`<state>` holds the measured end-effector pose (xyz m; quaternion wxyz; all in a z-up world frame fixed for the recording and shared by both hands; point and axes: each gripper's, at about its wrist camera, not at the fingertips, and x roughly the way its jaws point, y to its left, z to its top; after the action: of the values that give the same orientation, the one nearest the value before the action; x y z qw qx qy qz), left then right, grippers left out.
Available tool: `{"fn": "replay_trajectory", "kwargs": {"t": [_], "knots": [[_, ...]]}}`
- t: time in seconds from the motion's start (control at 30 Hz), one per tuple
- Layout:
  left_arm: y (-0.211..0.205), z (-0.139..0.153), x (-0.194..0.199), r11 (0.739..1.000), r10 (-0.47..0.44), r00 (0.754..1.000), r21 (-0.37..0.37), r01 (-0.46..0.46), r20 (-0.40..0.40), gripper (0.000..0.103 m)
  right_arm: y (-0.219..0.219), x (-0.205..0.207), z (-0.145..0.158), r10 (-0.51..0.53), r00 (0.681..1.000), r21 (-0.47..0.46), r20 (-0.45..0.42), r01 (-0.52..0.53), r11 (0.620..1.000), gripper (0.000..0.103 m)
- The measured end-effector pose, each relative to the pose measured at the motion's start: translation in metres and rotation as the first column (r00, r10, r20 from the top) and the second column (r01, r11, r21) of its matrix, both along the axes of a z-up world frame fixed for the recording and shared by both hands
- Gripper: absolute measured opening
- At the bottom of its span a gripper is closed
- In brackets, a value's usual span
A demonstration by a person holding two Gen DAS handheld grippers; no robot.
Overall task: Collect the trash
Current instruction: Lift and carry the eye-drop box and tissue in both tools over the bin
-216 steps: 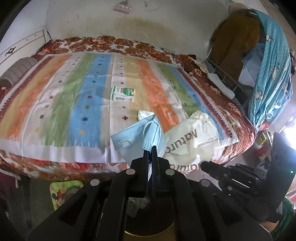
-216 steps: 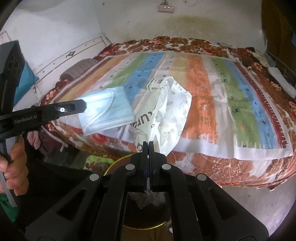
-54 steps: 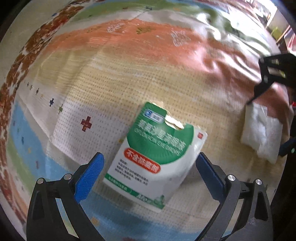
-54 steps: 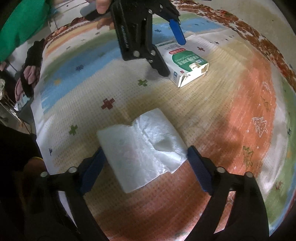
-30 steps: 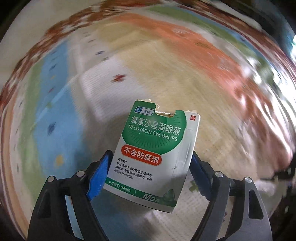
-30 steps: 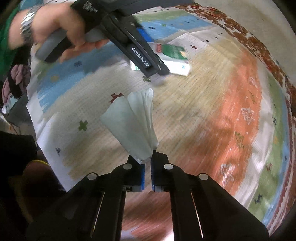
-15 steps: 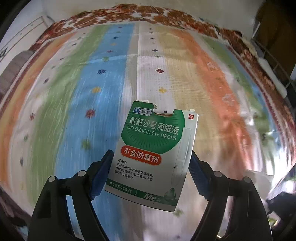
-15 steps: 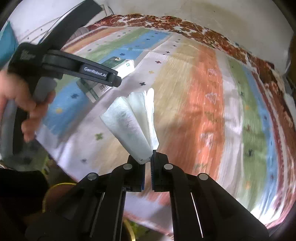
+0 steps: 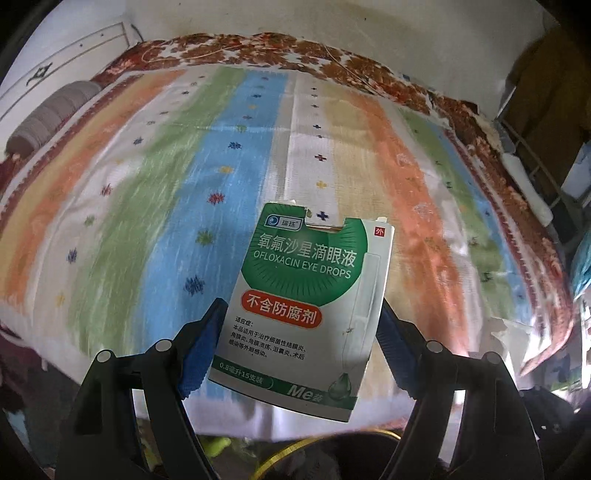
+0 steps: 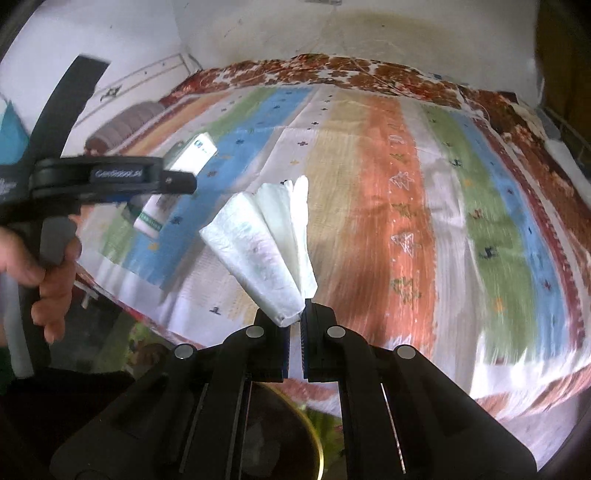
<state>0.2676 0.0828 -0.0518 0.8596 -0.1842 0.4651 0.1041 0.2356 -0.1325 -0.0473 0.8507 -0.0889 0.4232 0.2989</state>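
Observation:
A green and white eye-drops box with a torn top is clamped by its side edges between the blue pads of my left gripper, lifted clear of the bed. The same box shows in the right wrist view, held out at the left by the left gripper in a person's hand. My right gripper is shut on the lower end of a folded white tissue that fans upward above the bedspread. A dark bin with a gold rim sits below the right gripper; its rim also shows under the box.
The bed carries a striped cover in orange, green, blue and white over a red floral blanket. A grey rolled pillow lies at the left edge. A metal rack with cloths stands at the right. A white wall backs the bed.
Both grippers have drawn back and up from the bed toward its near edge, each carrying its item. The bin's rim has come into view under both of them.

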Motion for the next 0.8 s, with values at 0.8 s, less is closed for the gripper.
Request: {"fn": "replay_trajectory", "kwargs": {"t": [0.8], "knots": [[-0.059, 0.038, -0.143, 0.994, -0.05, 0.987, -0.092, 0.064, 0.15, 0.077, -0.042, -0.111, 0.033, 0.015, 0.999, 0.095, 0.031, -0.017, 0.995, 0.003]]}}
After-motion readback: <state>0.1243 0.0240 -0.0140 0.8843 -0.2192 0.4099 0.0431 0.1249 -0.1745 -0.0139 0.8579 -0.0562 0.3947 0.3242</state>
